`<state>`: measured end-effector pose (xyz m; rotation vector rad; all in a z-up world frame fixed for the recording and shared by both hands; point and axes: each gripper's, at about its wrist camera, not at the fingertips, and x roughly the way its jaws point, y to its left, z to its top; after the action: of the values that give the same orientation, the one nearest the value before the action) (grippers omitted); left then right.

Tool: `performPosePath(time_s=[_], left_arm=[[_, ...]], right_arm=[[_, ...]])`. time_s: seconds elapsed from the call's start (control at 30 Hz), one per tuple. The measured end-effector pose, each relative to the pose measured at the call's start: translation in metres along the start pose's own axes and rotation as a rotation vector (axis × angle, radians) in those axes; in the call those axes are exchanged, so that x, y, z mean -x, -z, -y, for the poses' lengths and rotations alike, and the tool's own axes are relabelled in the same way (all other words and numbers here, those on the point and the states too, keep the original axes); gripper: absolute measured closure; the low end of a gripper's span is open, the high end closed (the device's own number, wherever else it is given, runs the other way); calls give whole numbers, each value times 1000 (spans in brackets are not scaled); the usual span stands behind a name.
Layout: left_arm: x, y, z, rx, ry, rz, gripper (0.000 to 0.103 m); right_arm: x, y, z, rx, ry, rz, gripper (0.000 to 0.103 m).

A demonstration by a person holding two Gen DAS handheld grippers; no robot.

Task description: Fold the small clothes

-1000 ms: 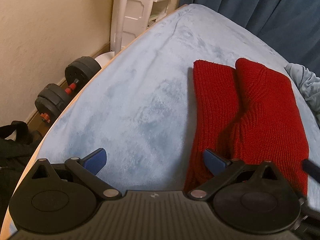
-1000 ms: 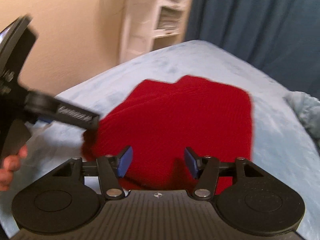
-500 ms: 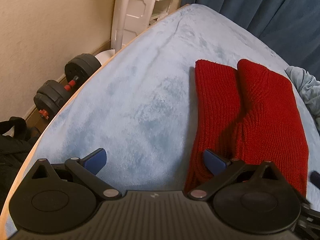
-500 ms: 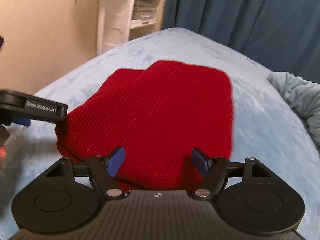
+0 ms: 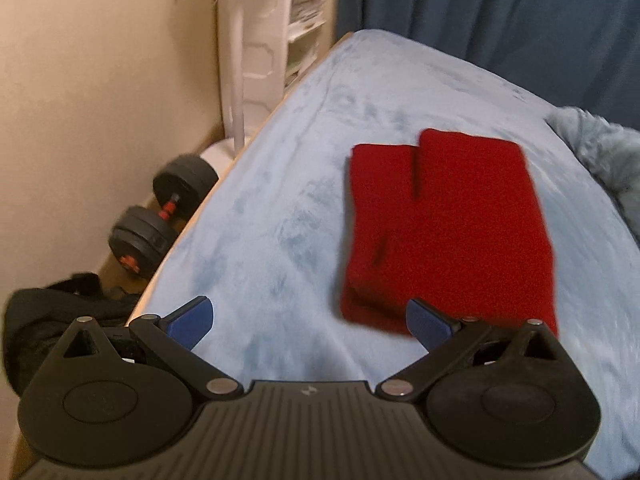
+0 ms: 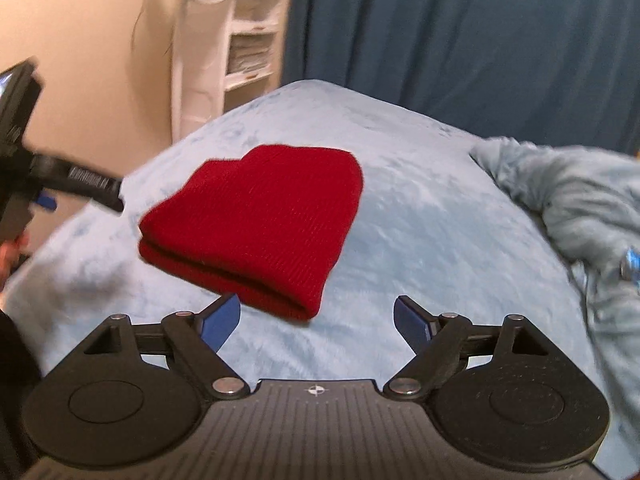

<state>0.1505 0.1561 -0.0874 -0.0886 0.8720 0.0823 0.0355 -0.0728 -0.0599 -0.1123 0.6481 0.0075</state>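
Both tongs are standing released above the bed, with nothing between their blue tips. On the right tongs [image 6: 316, 318] the jaws have just been opening wider, and only bare blanket is showing in the gap; the near corner of the red knit piece [image 6: 256, 220] is lying just beyond the left tip, apart from it. On the left tongs [image 5: 310, 320] the jaws are spread wide too, the right tip overlapping the near edge of the red knit piece [image 5: 448, 232] in the picture, though contact is not clear.

That red piece is lying folded flat on the pale blue blanket [image 5: 280, 200], its doubled near edge showing as two layers in the right view and two rounded ends pointing toward the dark blue curtain [image 6: 460, 40]. A rumpled grey-blue cloth [image 6: 580, 208] is sitting well to its right. From the right view, the left tongs [image 6: 48, 200] are hanging blurred at the left edge, a hand [image 6: 10, 252] gripping the handle. Beside the bed a dumbbell [image 5: 164, 216] and a black bag [image 5: 48, 320] are resting on the floor, with a white shelf [image 5: 280, 28] against the wall.
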Motion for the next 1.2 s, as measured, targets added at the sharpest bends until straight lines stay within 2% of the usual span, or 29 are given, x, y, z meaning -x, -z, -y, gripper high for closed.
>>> performPosePath(time_s=[0.23,0.47,0.67,0.97,1.1,1.2], left_arm=[[80,41,28,-161,-22,59,0],[117,66,42,-204,-37,83,0],[128,73,48,-222,-43,89,0],[122,74,48,-218,-40,68,0],[110,74,44,-183,-28,35,0],[96,70,37,-104,7,-8,0]], right_arm=[[49,20,11,-87,-39,89,17],[76,36,19,-110,-64,135,15],[78,40,28,-133,-67,135,15],[72,43,28,-136,-74,113,15],[62,43,26,-123,-78,85,15],[49,40,28,-115,-93,50,15]])
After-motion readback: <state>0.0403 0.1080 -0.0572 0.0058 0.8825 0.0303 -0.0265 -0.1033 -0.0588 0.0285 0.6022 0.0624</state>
